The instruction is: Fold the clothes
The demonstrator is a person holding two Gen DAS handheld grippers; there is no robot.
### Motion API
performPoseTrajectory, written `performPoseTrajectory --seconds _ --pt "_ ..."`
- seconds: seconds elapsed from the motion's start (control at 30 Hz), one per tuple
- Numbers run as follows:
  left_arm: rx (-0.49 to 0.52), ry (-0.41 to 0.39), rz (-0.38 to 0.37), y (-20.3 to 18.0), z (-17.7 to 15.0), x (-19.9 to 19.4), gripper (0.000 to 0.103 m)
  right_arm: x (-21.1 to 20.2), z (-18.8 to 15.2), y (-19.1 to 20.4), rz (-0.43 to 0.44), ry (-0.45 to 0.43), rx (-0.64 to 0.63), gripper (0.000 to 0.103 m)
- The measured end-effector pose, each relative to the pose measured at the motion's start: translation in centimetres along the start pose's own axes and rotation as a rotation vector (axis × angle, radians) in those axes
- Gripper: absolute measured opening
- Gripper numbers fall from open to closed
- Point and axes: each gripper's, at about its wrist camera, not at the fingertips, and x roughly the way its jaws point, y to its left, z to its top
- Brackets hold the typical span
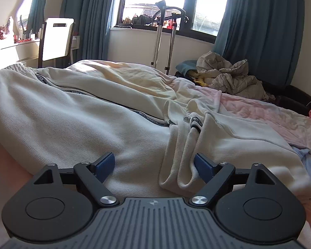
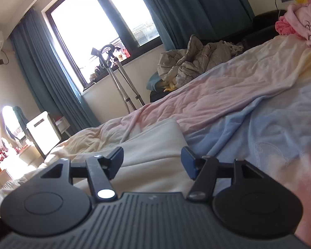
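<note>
A cream zip-up hoodie (image 1: 76, 112) with a dark lettered zipper tape lies spread on the bed. My left gripper (image 1: 154, 165) is open, low over the hoodie, its blue pads either side of a bunched ribbed fold (image 1: 180, 161). In the right wrist view my right gripper (image 2: 152, 158) is open and empty, just above the hoodie's cream edge (image 2: 155, 143), where it meets the pastel bedsheet (image 2: 248, 124).
The bed is covered by a pink, blue and yellow sheet (image 1: 259, 112). A crumpled grey quilt (image 1: 228, 76) lies at the far side. Pink clothes (image 2: 300, 22) sit at the bed's far right. A garment steamer stand (image 1: 161, 31), chair (image 1: 56, 39) and dresser stand by the window.
</note>
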Motion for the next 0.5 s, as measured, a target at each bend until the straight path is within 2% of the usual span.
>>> performPoseTrajectory --seconds 0.03,0.2,0.3,0.4,0.5 --pt "0.0 -0.001 0.001 0.0 0.0 0.0 0.089 0.0 0.6 -1.1 0.003 -0.005 0.074 0.064" --pt "-0.004 -0.003 0.0 0.2 -0.1 0.1 0.089 2.3 -0.7 -6.0 -0.008 0.131 0.345 0.065" --pt "-0.006 -0.001 0.0 0.3 -0.1 0.1 0.09 3.2 -1.1 -6.5 0.012 0.185 0.381 0.064" --pt "-0.008 0.0 0.001 0.4 -0.1 0.2 0.09 3.7 -1.0 -5.8 0.044 0.239 0.363 0.065" --pt "-0.011 0.002 0.003 0.4 -0.1 0.3 0.09 3.6 -0.8 -5.1 0.065 0.248 0.358 0.067"
